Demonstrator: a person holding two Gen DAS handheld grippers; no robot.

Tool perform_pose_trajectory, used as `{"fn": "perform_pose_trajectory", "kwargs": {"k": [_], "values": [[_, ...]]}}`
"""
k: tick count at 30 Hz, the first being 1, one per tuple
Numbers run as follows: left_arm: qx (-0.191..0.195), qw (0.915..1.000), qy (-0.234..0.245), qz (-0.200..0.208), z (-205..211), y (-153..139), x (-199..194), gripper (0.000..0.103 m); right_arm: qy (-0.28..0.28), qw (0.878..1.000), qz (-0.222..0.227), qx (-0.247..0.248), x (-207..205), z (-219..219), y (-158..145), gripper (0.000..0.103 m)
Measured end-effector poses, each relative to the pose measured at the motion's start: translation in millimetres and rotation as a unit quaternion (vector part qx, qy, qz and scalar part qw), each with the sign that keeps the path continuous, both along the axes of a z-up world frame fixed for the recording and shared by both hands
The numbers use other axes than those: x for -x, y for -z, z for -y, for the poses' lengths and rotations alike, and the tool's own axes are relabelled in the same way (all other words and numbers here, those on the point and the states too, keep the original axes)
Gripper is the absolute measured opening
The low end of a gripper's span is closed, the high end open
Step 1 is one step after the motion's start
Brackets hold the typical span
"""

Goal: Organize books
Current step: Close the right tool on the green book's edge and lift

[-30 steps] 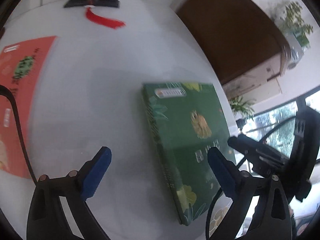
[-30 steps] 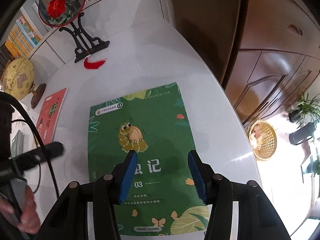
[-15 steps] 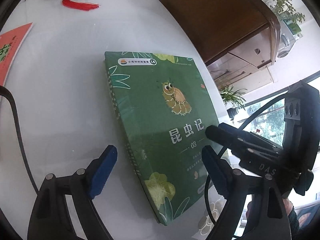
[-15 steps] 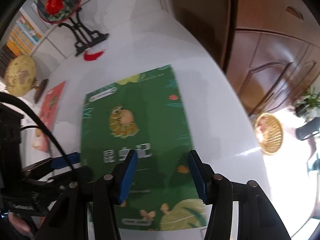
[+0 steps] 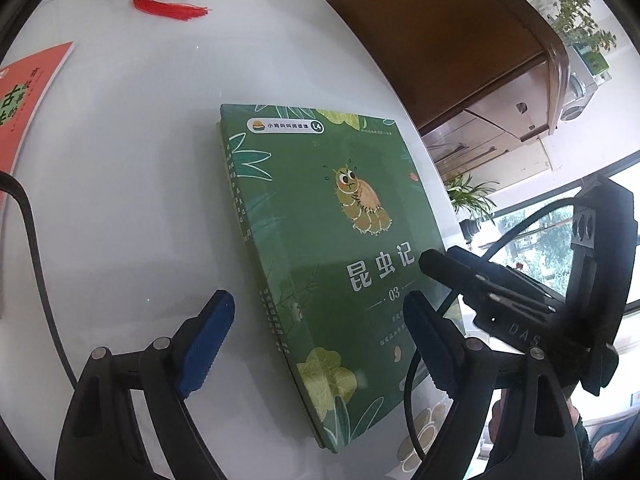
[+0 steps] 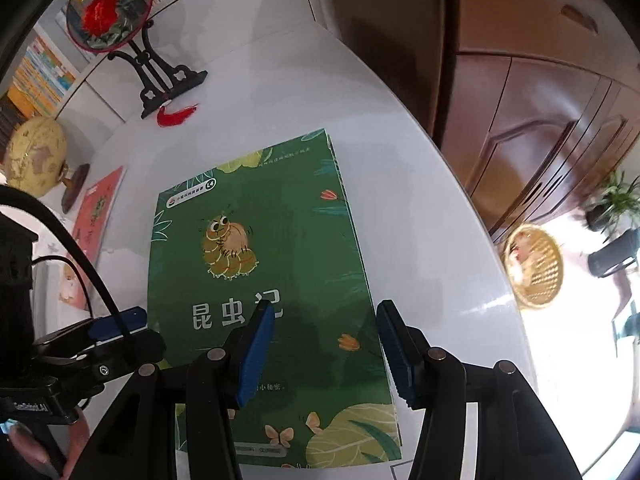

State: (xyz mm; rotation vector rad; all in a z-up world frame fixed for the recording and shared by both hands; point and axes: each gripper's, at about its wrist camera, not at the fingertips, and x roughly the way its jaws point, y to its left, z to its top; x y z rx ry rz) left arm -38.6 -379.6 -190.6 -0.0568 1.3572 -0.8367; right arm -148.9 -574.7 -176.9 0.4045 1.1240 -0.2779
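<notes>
Since a second ago my left gripper (image 5: 316,344) has swung over toward the green book (image 5: 320,240), its jaws a little narrower but still spread, straddling the book's spine edge without pressing it. My right gripper (image 6: 324,352) hovers over the cover's near half, jaws parted, gripping nothing. The green book lies flat on the white tabletop (image 5: 132,200), long axis running away from me, title end nearest. I count two books: this one and an orange book (image 6: 98,216) lying flat, well apart to the left. One fan stand (image 6: 160,76), one globe (image 6: 36,156).
</notes>
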Motion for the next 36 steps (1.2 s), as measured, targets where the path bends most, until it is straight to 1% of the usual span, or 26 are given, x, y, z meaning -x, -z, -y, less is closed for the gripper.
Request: {"fn": "perform_pose_trajectory", "kwargs": {"k": [2,6,10,13,16,17,19,23,25,27,28,29,31,33,34,35,36], "values": [[0.000,1.0000,0.000,-0.001,3,1,0,0.085,-0.007,1.000,-0.004,0.010,-3,-5,0,0.054],[-0.003,1.0000,-0.003,0.000,-1,2,-2,0.085,-0.021,1.000,0.005,0.000,-5,-14,-1,0.054],[-0.009,0.9998,-0.015,-0.001,-9,5,-10,0.085,-0.030,0.999,0.014,-0.034,-12,-21,4,0.054],[-0.006,0.9998,-0.019,0.000,-11,6,-16,0.085,-0.032,0.999,0.018,-0.023,-16,-25,6,0.054],[0.000,1.0000,-0.009,-0.002,-5,6,-17,0.085,-0.038,0.999,0.020,-0.017,-21,-28,6,0.055],[-0.007,0.9999,-0.011,0.004,-4,6,-16,0.086,-0.042,0.999,0.022,-0.016,-22,-30,7,0.055],[-0.035,0.9985,-0.013,0.039,0,3,-12,0.086,-0.053,0.997,0.034,-0.036,-21,-31,6,0.055],[-0.033,0.9985,-0.018,0.040,-7,3,-17,0.086,-0.049,0.991,0.072,-0.106,-14,-24,4,0.055],[-0.031,0.9986,-0.019,0.039,-9,3,-20,0.086,-0.042,0.980,0.102,-0.166,-8,-14,4,0.055],[-0.034,0.9984,-0.016,0.042,-9,3,-20,0.087,-0.035,0.966,0.130,-0.221,-4,-6,3,0.055],[-0.037,0.9982,-0.013,0.045,-8,3,-19,0.087,-0.033,0.961,0.137,-0.237,-2,-4,3,0.055],[-0.043,0.9978,-0.009,0.050,-5,3,-18,0.087,-0.031,0.962,0.134,-0.238,-2,-4,3,0.055],[-0.047,0.9973,-0.010,0.056,-4,4,-17,0.089,-0.035,0.967,0.112,-0.226,-5,-7,7,0.055],[-0.047,0.9971,-0.015,0.058,-5,5,-18,0.090,-0.038,0.969,0.093,-0.224,-8,-11,14,0.058],[-0.047,0.9970,-0.017,0.059,-7,5,-19,0.091,-0.039,0.969,0.084,-0.230,-9,-13,18,0.059],[-0.048,0.9968,-0.020,0.061,-8,6,-20,0.092,-0.039,0.965,0.091,-0.241,-7,-13,19,0.060],[-0.046,0.9968,-0.022,0.061,-11,6,-22,0.092,-0.036,0.959,0.100,-0.261,-5,-12,20,0.060]]}}
